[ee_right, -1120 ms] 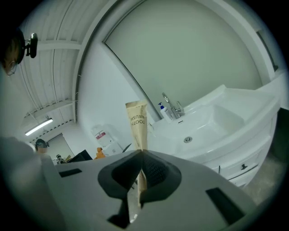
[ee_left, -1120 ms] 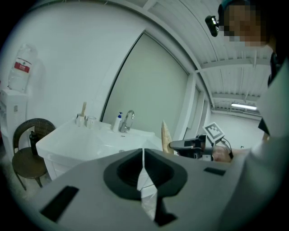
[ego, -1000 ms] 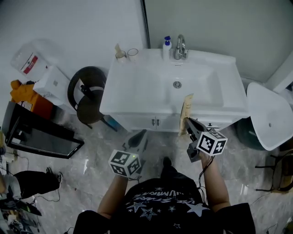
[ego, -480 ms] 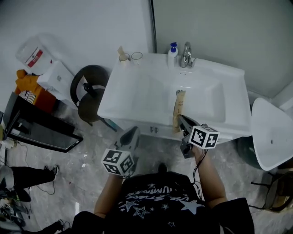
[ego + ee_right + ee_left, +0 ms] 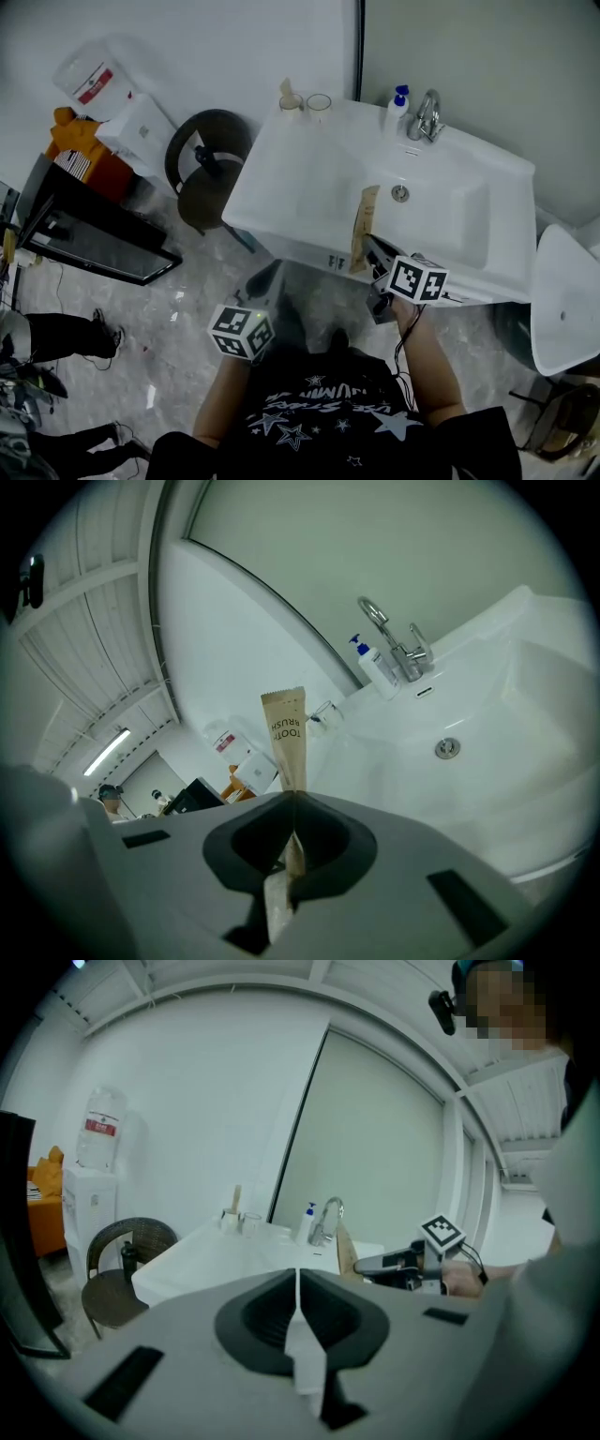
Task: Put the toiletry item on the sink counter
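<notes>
Toothbrush packet (image 5: pixel 362 225) is clamped upright in the right tool (image 5: pixel 374 247), raised over the front rim of the sink surface (image 5: pixel 300 178), not yet set down. Left tool (image 5: pixel 274 274) hangs low, jaws pressed together on nothing. Lowering and release remain.

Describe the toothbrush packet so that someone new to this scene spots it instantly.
Find the white sink unit in the head view. At its front edge the right tool is shut on a flat tan paper packet printed TOOTH BRUSH. It is the only tan, held item; the blue-topped pump bottle stands by the faucet.
</notes>
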Available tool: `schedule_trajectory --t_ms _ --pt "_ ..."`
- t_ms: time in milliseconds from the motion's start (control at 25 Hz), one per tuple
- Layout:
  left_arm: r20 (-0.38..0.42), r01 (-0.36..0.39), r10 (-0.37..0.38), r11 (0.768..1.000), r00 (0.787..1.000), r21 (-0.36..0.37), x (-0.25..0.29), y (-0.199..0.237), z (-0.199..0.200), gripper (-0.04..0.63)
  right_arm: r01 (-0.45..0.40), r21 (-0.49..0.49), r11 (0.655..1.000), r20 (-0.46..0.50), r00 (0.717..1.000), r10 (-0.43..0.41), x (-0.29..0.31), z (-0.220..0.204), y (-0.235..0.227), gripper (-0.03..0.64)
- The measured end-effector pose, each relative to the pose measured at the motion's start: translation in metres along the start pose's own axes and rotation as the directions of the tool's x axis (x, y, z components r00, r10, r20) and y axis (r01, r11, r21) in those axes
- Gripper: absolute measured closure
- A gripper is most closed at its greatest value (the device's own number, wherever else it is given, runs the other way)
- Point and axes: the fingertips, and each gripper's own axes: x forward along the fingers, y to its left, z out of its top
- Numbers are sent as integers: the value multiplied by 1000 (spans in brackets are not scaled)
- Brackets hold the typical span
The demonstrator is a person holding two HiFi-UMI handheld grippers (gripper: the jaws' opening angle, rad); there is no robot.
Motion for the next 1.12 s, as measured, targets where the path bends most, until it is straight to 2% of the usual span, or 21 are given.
schedule_trajectory --t_ms 240,520,960,1120 --pt "-15 22 -23 1000 1000 -17 17 44 7 571 57 48 997 -10 998 -57 39 4 3 600" --pt "-27 68 -69 997 997 -19 48 105 30 571 81 82 993 -30 996 -79 106 9 20 600" --pt "-92 141 -144 989 985 -36 91 185 39 571 132 212 968 -40 991 -126 212 6 31 600" --pt "-106 154 -157 987 982 -35 101 208 43 571 142 228 963 -45 990 -135 242 7 39 600"
